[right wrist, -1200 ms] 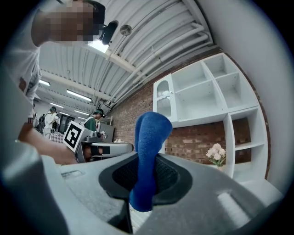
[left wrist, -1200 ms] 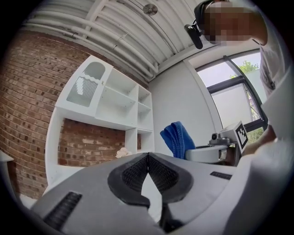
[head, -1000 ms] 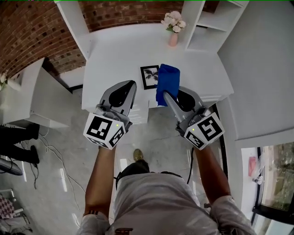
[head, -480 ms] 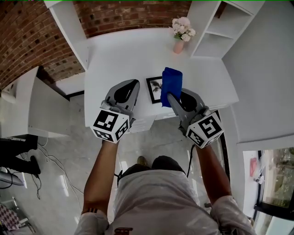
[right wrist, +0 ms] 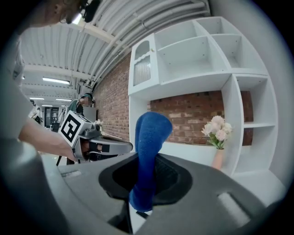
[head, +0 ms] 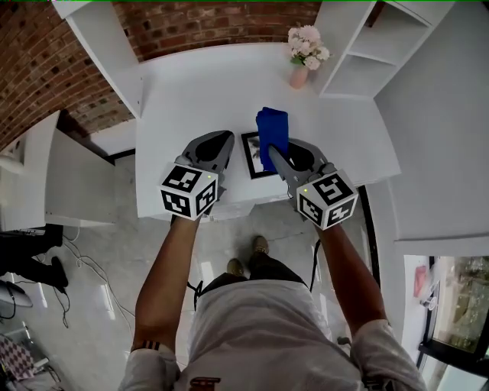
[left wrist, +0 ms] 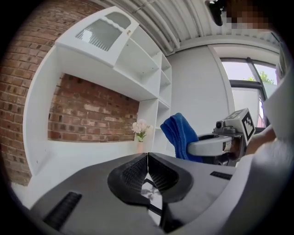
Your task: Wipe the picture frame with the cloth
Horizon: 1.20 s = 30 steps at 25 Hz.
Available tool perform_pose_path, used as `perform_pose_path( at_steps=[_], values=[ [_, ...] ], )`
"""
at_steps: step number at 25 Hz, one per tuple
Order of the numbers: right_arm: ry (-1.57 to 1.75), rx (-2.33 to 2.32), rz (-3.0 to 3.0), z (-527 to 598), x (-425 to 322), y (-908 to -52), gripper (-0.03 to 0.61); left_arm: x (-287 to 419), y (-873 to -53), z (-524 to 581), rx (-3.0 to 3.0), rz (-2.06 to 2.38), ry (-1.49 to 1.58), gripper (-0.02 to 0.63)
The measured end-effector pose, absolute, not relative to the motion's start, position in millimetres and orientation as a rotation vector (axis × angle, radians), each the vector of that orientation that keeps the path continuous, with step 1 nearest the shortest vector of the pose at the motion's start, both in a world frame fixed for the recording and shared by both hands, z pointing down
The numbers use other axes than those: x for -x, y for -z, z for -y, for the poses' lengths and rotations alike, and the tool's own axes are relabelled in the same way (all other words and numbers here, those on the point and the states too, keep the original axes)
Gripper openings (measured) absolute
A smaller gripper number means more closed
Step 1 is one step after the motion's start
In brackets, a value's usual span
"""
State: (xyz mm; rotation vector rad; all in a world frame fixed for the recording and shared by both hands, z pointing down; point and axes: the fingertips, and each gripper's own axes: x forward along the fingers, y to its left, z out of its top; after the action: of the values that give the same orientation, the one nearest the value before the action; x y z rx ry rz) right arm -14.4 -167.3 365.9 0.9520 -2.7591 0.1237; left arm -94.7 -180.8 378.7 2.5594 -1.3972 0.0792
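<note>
A black picture frame (head: 250,159) with a plant print lies flat near the front edge of the white table (head: 191,92). My right gripper (head: 276,157) is shut on a blue cloth (head: 273,132), which stands up out of the jaws above the frame's right side. In the right gripper view the cloth (right wrist: 149,142) rises between the pads. My left gripper (head: 222,142) hovers just left of the frame, jaws shut and empty. Its closed tips (left wrist: 147,159) show a sliver of the frame (left wrist: 149,190) below them.
A pink vase of flowers (head: 304,47) stands at the table's back right, beside white shelving (head: 367,53). A brick wall (head: 214,23) runs behind the table. The table's front edge is right under both grippers, with grey floor (head: 92,252) below.
Both grippers have moved forward and down, from over the floor in front of the table to over its front edge. The cloth now hangs above the frame's right side.
</note>
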Motion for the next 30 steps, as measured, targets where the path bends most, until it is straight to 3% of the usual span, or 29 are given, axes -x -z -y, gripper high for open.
perform_pose_path(
  at_steps=[7, 18, 30],
  values=[
    [-0.247, -0.82, 2.621, 204, 23, -405, 0.066, 91, -429, 217, -2.366, 1.351, -0.228, 0.009],
    [-0.512, -0.653, 2.428, 236, 26, -470, 0.067, 88, -502, 248, -2.007, 1.302, -0.337, 0.092],
    [-0.712, -0.596, 2.167, 251, 36, -529, 0.067, 77, -562, 254, -1.834, 1.171, -0.617, 0.135]
  ],
)
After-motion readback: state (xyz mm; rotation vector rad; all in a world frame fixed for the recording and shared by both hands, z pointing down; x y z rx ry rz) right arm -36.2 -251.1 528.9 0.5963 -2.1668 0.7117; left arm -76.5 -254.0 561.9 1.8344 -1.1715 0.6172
